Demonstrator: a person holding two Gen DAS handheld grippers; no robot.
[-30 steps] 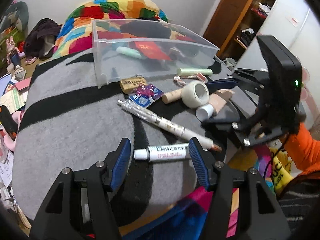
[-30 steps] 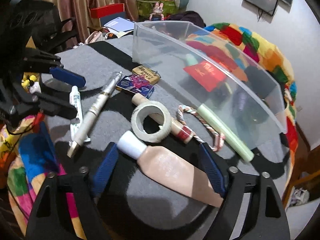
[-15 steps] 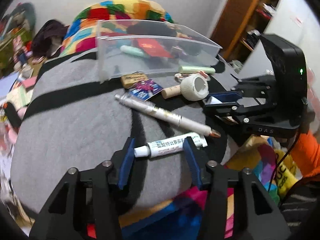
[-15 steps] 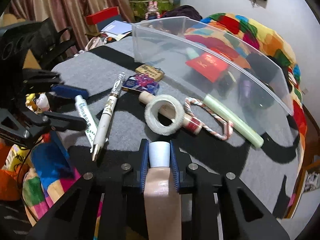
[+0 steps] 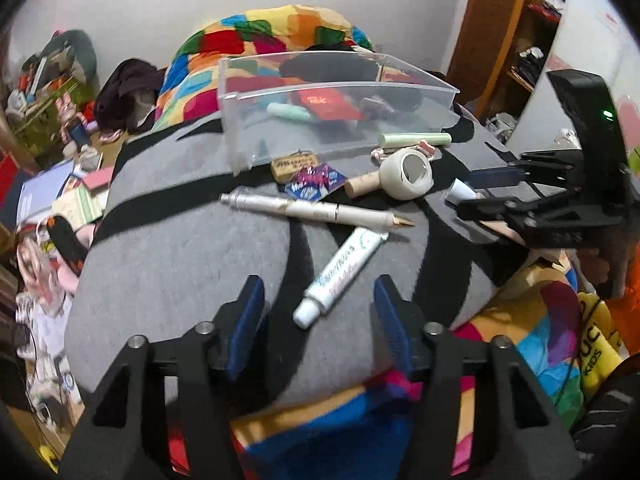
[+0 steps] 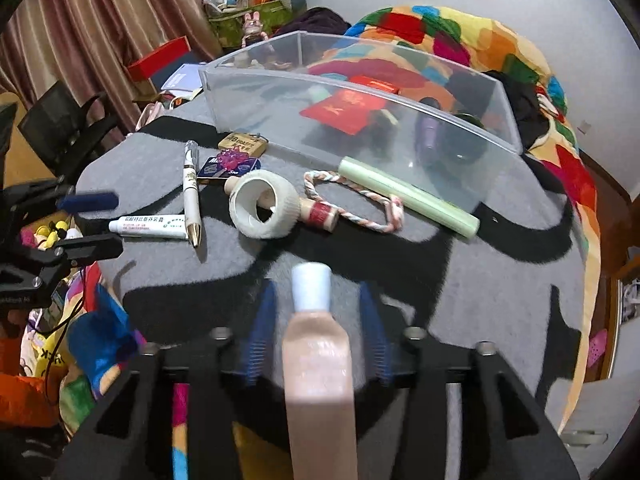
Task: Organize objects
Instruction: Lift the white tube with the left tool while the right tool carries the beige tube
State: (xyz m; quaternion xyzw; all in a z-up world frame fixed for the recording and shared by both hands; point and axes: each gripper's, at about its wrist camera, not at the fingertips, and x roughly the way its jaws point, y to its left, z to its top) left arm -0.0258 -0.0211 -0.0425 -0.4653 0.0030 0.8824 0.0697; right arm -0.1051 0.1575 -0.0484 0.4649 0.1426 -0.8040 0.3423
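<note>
The left gripper is held spread above the ointment tube; the right gripper, parted, flanks the beige bottle. A grey blanket is seen, clear bin at twelve o'clock.

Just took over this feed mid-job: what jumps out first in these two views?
The beige tube with a white cap fills the foreground between the right hand-held gripper fingers, which stand apart from it. Behind it, the clear plastic bin already holds a red envelope. Nearer, the white ointment tube lies between the open left hand-held gripper fingers.
</note>
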